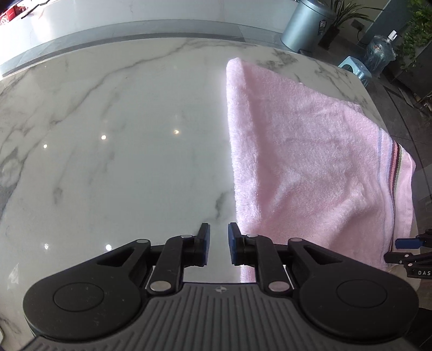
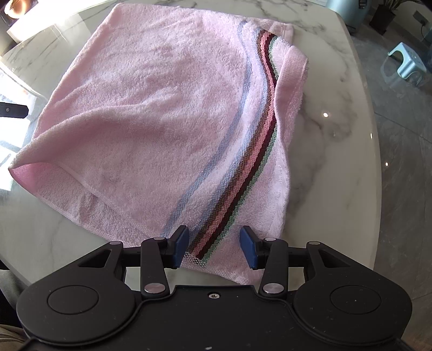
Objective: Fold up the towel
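A pink towel (image 1: 305, 151) with a striped band lies folded over on the white marble table (image 1: 121, 140). It also shows in the right wrist view (image 2: 151, 113), with its stripes (image 2: 237, 172) running down to the near edge. My left gripper (image 1: 218, 245) is open and empty, over bare marble just left of the towel's near left edge. My right gripper (image 2: 214, 247) is open, its jaws standing either side of the towel's near striped corner without closing on it. The right gripper's tip also shows at the left wrist view's right edge (image 1: 407, 243).
The table's right edge (image 2: 372, 162) curves close to the towel. Beyond it on the floor stand a light blue stool (image 2: 407, 62), a grey bin (image 1: 307, 24), a water bottle (image 1: 380, 51) and plants (image 1: 418, 32). A dark object (image 2: 13, 110) lies at the table's left.
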Action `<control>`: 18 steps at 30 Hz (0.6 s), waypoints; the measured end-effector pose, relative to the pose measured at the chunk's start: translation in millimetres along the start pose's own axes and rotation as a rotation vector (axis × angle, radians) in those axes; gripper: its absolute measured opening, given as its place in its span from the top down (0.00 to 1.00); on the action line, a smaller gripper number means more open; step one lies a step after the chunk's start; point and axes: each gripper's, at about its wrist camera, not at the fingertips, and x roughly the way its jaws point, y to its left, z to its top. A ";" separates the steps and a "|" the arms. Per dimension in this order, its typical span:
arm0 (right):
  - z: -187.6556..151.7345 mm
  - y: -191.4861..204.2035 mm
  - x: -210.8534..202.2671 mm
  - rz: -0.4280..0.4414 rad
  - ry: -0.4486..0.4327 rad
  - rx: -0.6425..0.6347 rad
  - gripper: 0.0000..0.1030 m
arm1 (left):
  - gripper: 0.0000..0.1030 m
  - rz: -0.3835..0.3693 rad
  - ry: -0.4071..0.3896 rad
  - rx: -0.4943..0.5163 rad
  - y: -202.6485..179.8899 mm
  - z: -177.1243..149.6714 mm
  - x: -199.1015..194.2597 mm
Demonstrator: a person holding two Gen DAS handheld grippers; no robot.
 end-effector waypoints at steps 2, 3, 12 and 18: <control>-0.2 -0.2 0.3 0.002 -0.001 0.003 0.59 | 0.61 -0.007 0.007 0.000 -8.8 0.5 1.4; -0.4 -0.3 0.0 0.003 -0.002 0.004 0.59 | 0.61 -0.010 0.010 0.005 -12.1 0.2 2.4; -2.8 -2.9 -2.4 0.008 -0.004 0.007 0.59 | 0.60 -0.005 0.057 0.053 -46.3 -2.6 26.6; -3.8 -3.5 -7.2 0.016 -0.007 0.007 0.58 | 0.74 0.059 0.057 0.088 -55.1 -2.9 39.4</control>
